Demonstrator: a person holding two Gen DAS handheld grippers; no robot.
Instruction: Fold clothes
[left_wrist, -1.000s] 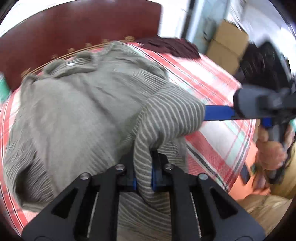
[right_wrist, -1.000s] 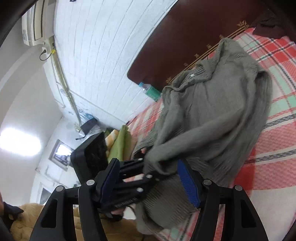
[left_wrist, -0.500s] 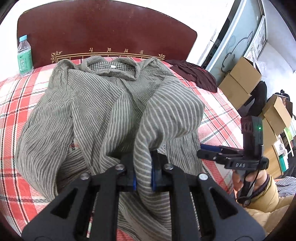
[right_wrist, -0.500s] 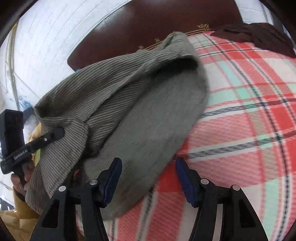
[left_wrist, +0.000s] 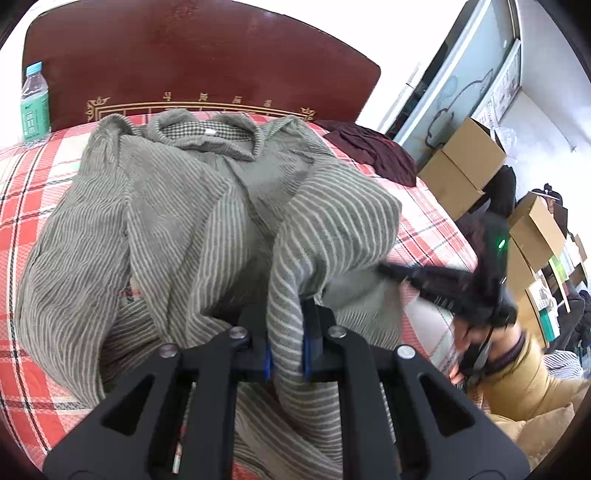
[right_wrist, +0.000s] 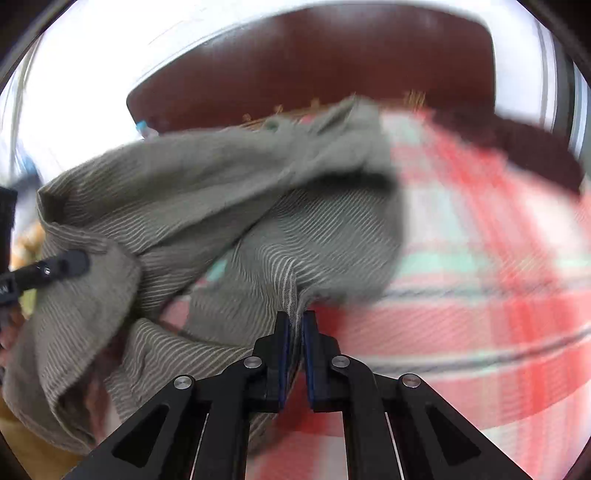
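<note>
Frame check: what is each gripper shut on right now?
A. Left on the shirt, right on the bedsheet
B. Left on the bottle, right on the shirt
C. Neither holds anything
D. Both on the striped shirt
D: the left gripper pinches a fold of the striped shirt, and the right gripper pinches its edge.

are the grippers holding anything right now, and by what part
Both hold the grey striped shirt. The left gripper pinches a rolled fold of it, perhaps a sleeve; the right gripper is shut on a thin edge of the fabric near the bed's front.
</note>
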